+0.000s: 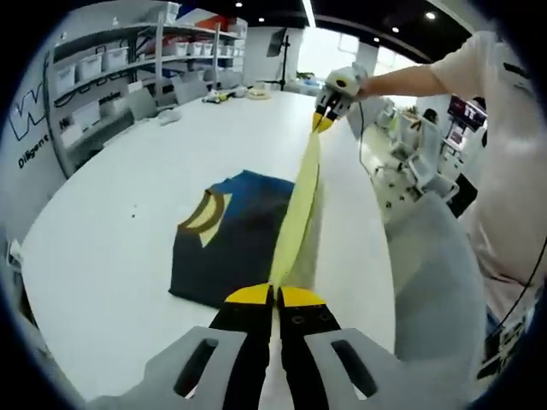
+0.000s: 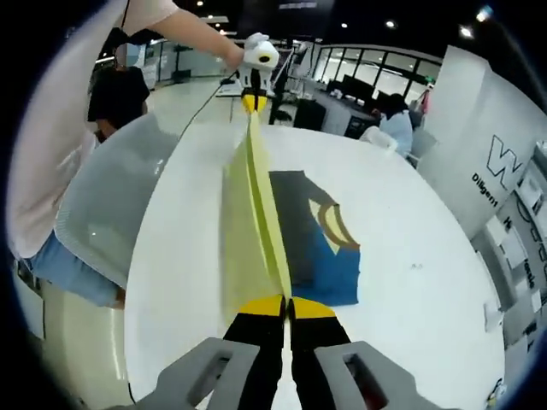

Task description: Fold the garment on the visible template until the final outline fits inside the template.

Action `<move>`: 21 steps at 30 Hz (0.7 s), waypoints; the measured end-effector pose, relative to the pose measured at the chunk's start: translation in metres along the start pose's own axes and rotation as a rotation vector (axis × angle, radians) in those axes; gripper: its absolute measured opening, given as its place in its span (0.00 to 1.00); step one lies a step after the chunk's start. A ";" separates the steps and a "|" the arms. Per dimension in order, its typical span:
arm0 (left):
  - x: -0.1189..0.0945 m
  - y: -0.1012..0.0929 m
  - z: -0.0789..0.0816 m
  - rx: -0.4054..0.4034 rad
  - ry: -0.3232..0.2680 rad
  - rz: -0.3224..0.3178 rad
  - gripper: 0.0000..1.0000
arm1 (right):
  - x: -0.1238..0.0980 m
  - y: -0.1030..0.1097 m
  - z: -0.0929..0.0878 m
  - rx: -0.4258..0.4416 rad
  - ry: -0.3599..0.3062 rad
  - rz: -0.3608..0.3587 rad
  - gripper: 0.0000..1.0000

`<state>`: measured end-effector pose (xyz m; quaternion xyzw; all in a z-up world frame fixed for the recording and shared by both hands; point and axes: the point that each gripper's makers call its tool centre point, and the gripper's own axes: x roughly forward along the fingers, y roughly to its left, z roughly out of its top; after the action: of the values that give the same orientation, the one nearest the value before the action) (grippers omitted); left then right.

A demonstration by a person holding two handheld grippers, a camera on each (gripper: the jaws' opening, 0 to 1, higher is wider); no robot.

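Note:
A yellow cloth (image 1: 301, 205) is stretched taut in the air between my two grippers, above a white table (image 1: 111, 231). My left gripper (image 1: 273, 295) is shut on its near end. My right gripper (image 1: 325, 120) is shut on the far end, held by a hand. In the right gripper view, the right gripper (image 2: 286, 306) pinches the yellow cloth (image 2: 252, 222), which hangs down in a fold to the table. The left gripper (image 2: 253, 101) holds the other end. A dark blue piece (image 1: 235, 243) with a curved yellow band lies flat beside it (image 2: 320, 248).
A grey chair back (image 1: 427, 273) stands at the table's edge beside the person in a white shirt (image 1: 504, 171). Small objects (image 1: 226, 96) lie at the far end of the table. Shelves with bins (image 1: 102, 68) line the wall.

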<state>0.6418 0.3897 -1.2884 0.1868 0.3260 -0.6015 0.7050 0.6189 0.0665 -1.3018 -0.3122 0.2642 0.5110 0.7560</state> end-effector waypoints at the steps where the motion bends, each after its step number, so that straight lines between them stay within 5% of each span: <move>1: 0.003 0.009 0.000 -0.013 0.005 0.001 0.00 | 0.004 -0.006 -0.002 0.000 0.007 0.000 0.00; 15: 0.040 0.105 -0.009 -0.189 0.044 0.057 0.00 | 0.066 -0.081 -0.027 0.078 0.076 0.023 0.00; 21: 0.056 0.130 -0.014 -0.233 0.068 0.075 0.00 | 0.084 -0.104 -0.038 0.123 0.098 0.016 0.00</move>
<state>0.7679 0.3844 -1.3535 0.1361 0.4101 -0.5262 0.7324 0.7421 0.0593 -1.3664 -0.2876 0.3344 0.4839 0.7559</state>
